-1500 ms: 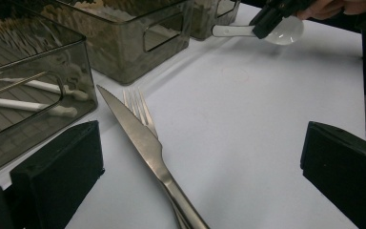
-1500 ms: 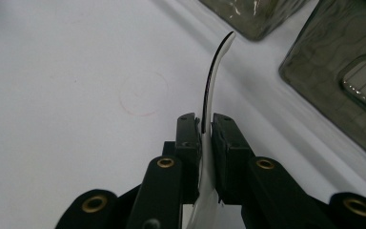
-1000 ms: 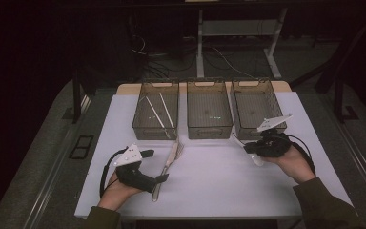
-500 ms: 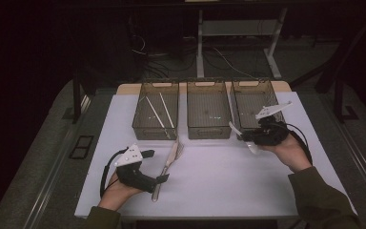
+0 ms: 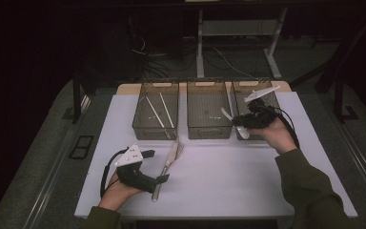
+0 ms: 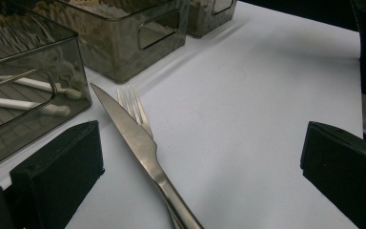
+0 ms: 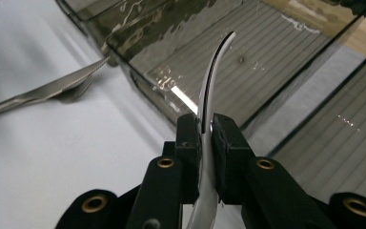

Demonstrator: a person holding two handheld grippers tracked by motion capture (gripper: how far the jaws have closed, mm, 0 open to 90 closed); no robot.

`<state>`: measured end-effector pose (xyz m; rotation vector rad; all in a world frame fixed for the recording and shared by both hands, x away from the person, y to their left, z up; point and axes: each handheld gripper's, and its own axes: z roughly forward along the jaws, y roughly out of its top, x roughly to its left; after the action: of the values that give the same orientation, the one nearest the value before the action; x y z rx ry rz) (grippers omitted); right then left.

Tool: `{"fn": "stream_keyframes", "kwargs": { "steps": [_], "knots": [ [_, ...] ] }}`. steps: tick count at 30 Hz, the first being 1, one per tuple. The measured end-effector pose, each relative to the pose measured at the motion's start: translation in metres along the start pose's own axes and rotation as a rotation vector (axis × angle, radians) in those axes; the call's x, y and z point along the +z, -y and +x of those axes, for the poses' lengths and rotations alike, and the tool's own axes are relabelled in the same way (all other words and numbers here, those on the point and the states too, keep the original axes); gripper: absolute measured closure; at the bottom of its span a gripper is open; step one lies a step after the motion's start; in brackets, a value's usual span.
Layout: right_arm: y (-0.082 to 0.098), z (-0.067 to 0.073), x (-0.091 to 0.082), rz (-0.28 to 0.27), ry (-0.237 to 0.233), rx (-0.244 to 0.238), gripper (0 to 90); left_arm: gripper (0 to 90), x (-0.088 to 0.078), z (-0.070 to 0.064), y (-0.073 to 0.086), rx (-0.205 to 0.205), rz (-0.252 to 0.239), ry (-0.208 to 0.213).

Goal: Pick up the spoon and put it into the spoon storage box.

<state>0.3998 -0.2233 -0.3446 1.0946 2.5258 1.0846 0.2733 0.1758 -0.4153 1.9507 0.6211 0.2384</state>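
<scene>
My right gripper (image 5: 240, 121) is shut on a white spoon (image 5: 234, 123), held in the air over the wall between the middle bin (image 5: 209, 132) and the right bin (image 5: 267, 102). In the right gripper view the spoon (image 7: 210, 81) stands edge-on, clamped between the pads of that gripper (image 7: 205, 138). A metal knife (image 5: 163, 172) and a fork (image 5: 176, 150) lie together on the white table, in front of the left bin (image 5: 148, 132). My left gripper (image 5: 155, 167) rests beside them, open. Its jaws straddle the knife (image 6: 133, 133) and fork (image 6: 134, 101) without touching them.
The left bin holds two long white utensils (image 5: 159, 112), which lie behind its smoky wall (image 6: 24, 93). The three bins stand in a row at the back of the white table top (image 5: 228, 176). Dark floor, cables and a desk frame lie beyond.
My right hand has carried the spoon up off the table's right side, toward the bins and a little left. The left gripper, knife and fork have not moved.
</scene>
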Motion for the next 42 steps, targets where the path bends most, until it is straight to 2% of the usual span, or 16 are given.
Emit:
{"fn": "stream_keyframes", "kwargs": {
  "steps": [9, 17, 19, 31, 38, 42],
  "knots": [
    [-0.032, -0.004, 0.025, 0.006, 0.014, 0.008, 81.2, 0.0, 0.0, -0.001, 0.0, 0.001, -0.003, 0.004],
    [-0.054, -0.011, 0.055, 0.022, 0.039, 0.019, 81.1, 0.0, -0.001, -0.001, -0.001, 0.003, -0.004, 0.008],
    [-0.057, -0.013, 0.063, 0.032, 0.051, 0.007, 81.1, 0.0, -0.001, -0.001, 0.0, 0.005, -0.005, 0.007],
    [-0.058, -0.013, 0.107, 0.104, 0.056, 0.017, 81.1, 0.0, -0.001, -0.001, 0.0, 0.003, -0.009, 0.008],
    [-0.054, -0.012, 0.122, 0.153, 0.059, 0.011, 81.0, 0.0, -0.001, -0.001, 0.0, 0.0, -0.009, 0.01],
    [-0.055, -0.011, 0.124, 0.175, 0.053, -0.001, 80.9, 0.0, -0.001, -0.001, 0.0, 0.002, -0.009, 0.01]
  ]
}}
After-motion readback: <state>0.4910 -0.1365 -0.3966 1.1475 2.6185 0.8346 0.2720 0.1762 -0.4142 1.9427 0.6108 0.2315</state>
